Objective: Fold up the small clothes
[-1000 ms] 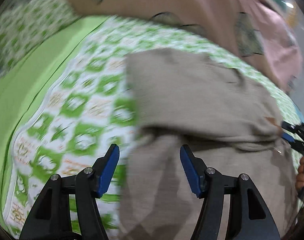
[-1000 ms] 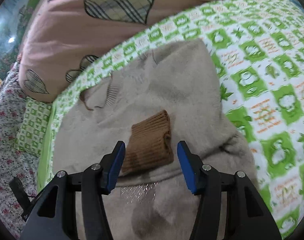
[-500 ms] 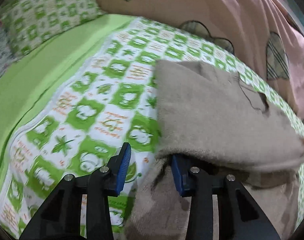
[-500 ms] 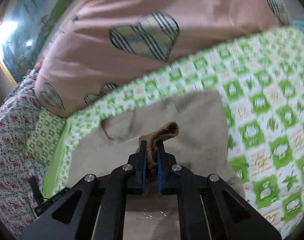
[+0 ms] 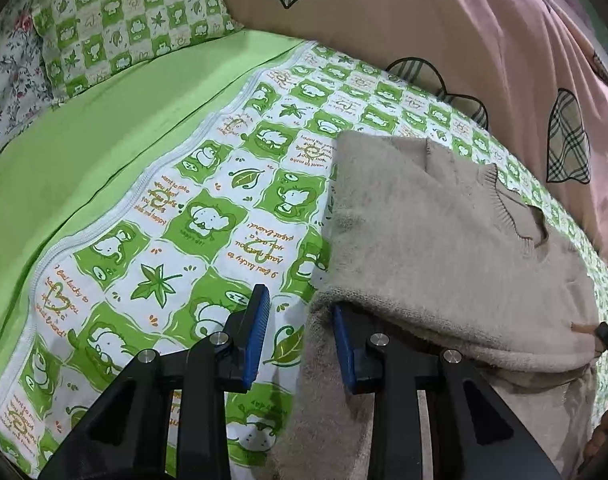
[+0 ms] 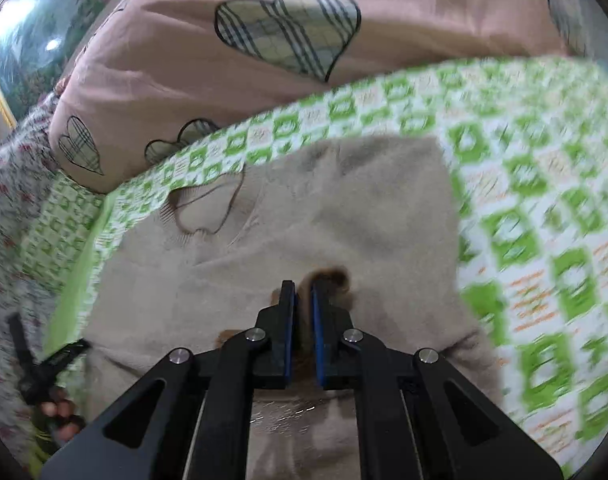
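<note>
Beige sweater (image 5: 444,240) with brown cuff (image 6: 336,276), green-and-white checked sheet (image 5: 208,220), pink quilt (image 5: 444,28) with plaid hearts.

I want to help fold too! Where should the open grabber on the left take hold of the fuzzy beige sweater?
Probably the sweater at its near left corner, where the folded-over layer lifts off the cloth beneath and leaves a lip. The left gripper comes in low from the near side; its open jaws have one pad already under that lip. The right gripper is shut on the brown cuff.

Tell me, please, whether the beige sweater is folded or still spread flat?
Partly folded: the beige sweater has one layer doubled over another, its fold edge toward the camera. The right gripper pinches the brown cuff.
</note>
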Demonstrator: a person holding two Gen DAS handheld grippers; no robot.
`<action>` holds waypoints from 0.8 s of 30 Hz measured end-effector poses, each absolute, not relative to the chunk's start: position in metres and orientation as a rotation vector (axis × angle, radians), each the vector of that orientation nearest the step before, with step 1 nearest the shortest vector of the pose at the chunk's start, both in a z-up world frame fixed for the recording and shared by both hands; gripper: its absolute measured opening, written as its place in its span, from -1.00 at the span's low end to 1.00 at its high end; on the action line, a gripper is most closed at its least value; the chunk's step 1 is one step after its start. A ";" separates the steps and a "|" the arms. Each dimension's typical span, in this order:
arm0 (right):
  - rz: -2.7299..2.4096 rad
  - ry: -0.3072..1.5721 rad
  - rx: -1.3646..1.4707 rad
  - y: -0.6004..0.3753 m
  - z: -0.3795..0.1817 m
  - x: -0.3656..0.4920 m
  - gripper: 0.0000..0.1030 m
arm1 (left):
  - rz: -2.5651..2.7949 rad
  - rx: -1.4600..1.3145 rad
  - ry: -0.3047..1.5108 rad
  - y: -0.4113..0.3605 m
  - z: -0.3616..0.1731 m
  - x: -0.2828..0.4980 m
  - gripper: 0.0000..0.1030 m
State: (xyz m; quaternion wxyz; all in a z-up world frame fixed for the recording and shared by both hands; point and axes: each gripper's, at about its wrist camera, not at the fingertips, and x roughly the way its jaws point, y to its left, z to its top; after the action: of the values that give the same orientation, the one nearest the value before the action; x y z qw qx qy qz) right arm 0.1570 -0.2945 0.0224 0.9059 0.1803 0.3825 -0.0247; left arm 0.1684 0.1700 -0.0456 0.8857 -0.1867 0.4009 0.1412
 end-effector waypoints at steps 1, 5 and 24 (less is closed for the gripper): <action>-0.070 0.800 0.359 -0.296 0.021 0.158 -0.83 | 0.293 -0.389 0.836 0.170 -0.046 0.169 -0.38; -0.125 0.894 0.392 -0.312 0.003 0.156 -0.83 | 0.276 -0.396 0.848 0.171 -0.046 0.169 -0.38; -0.041 0.934 0.456 -0.305 0.025 0.100 -0.71 | 0.175 -0.319 0.922 0.169 -0.029 0.098 -0.17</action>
State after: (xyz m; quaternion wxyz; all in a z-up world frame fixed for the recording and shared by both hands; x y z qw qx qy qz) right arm 0.0999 -0.3050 0.0255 0.8679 0.2178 0.4461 -0.0194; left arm 0.0982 0.1688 -0.0295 0.8796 -0.1528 0.4425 0.0841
